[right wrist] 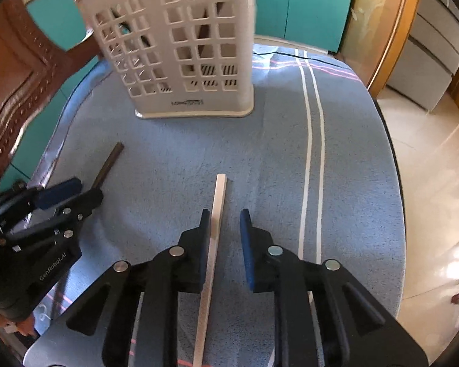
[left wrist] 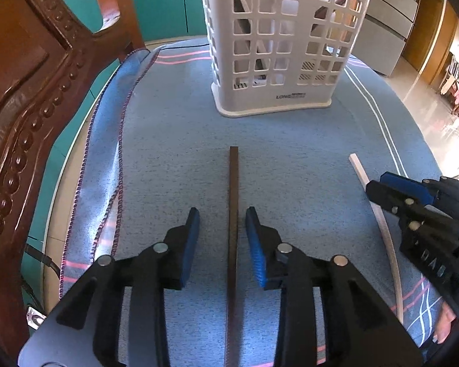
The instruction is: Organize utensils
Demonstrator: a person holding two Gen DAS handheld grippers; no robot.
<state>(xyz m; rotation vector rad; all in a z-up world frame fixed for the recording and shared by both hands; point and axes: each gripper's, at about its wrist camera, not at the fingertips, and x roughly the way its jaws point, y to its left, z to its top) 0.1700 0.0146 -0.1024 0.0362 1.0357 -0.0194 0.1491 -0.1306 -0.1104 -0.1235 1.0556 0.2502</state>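
Note:
A dark brown chopstick [left wrist: 233, 214] lies on the blue cloth, pointing away from me. My left gripper [left wrist: 222, 214] is open with its jaws on either side of the stick, apart from it. A pale wooden chopstick [right wrist: 214, 235] lies between the jaws of my open right gripper [right wrist: 225, 214], close against the left pad. A white lattice utensil basket [left wrist: 278, 39] stands upright ahead and holds some dark items. In the right wrist view the basket [right wrist: 183, 46], the dark chopstick [right wrist: 107, 165] and the left gripper [right wrist: 73, 192] show at left. In the left wrist view the pale chopstick [left wrist: 382, 223] and the right gripper [left wrist: 379, 186] show at right.
The blue cloth [left wrist: 290, 159] with white and pink stripes covers a rounded table. A carved dark wooden chair back [left wrist: 30, 91] stands close at the left. Teal cabinets [left wrist: 165, 0] are behind the table. Tiled floor [right wrist: 437, 165] lies beyond the right edge.

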